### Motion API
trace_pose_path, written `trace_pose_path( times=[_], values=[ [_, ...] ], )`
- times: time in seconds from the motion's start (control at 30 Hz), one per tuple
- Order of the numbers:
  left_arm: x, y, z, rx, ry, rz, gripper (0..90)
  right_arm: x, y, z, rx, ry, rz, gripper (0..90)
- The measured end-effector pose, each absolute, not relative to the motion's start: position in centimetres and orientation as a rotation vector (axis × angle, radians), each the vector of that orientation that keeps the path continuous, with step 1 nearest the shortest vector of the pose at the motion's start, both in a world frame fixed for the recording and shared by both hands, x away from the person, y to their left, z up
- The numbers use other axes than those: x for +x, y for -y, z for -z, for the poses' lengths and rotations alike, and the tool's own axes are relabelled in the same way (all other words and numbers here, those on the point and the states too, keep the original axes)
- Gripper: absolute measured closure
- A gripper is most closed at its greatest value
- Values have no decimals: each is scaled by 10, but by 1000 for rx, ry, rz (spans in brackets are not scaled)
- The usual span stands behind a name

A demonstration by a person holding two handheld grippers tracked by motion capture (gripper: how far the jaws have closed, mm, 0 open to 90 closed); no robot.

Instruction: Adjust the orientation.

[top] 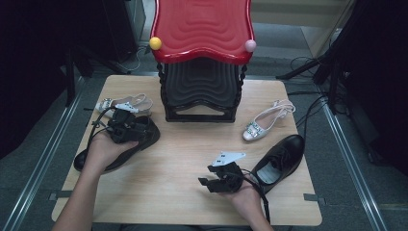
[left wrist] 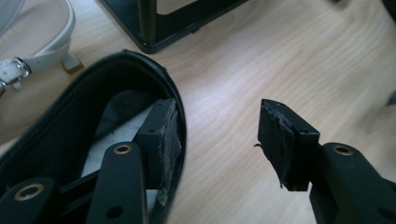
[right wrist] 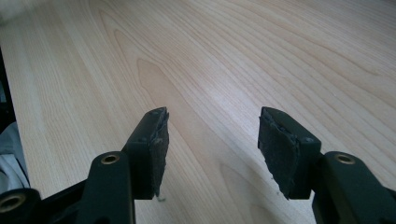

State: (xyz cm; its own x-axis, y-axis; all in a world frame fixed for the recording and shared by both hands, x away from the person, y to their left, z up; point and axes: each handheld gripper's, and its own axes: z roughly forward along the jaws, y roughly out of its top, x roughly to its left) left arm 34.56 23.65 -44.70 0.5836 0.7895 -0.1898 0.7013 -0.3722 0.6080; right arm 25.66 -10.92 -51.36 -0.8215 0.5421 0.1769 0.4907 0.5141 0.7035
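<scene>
Here, the left gripper [top: 129, 126] sits over the heel end of a black leather shoe [top: 144, 139] at the table's left side, held in the person's left hand [top: 102, 150]. In the left gripper view its jaws stand wide apart: one pad [left wrist: 164, 135] is inside the shoe's opening, against or just off the inner side of the collar [left wrist: 180, 116]; the other pad [left wrist: 278, 140] hangs outside over bare wood, clear of the leather. So the collar is between the jaws but not pinched. A white strappy sandal [top: 126, 102] lies just behind that shoe, near the black-and-red shoe rack [top: 202, 57]. The right gripper [top: 211, 182] rests low near the table's front edge, jaws equally wide, nothing between them but the wooden table [right wrist: 224, 60]. A second black shoe [top: 281, 159] lies just beside it, and a silver sandal [top: 267, 122] further back.
</scene>
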Motion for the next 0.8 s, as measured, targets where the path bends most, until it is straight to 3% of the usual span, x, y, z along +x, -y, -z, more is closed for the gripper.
trace_pose_path(
  times=[0.37, 0.63, 0.8],
  values=[
    [363, -234, 466, 2125, -1190, -151, 566, 252, 112, 517, 947, -2685, -1194, 431],
    [372, -226, 480, 2172, -1206, -266, 667, 249, 118, 519, 988, -2682, -1168, 420],
    [374, -227, 482, 2178, -1205, -256, 718, 248, 119, 520, 999, -2682, -1162, 420]
  ],
)
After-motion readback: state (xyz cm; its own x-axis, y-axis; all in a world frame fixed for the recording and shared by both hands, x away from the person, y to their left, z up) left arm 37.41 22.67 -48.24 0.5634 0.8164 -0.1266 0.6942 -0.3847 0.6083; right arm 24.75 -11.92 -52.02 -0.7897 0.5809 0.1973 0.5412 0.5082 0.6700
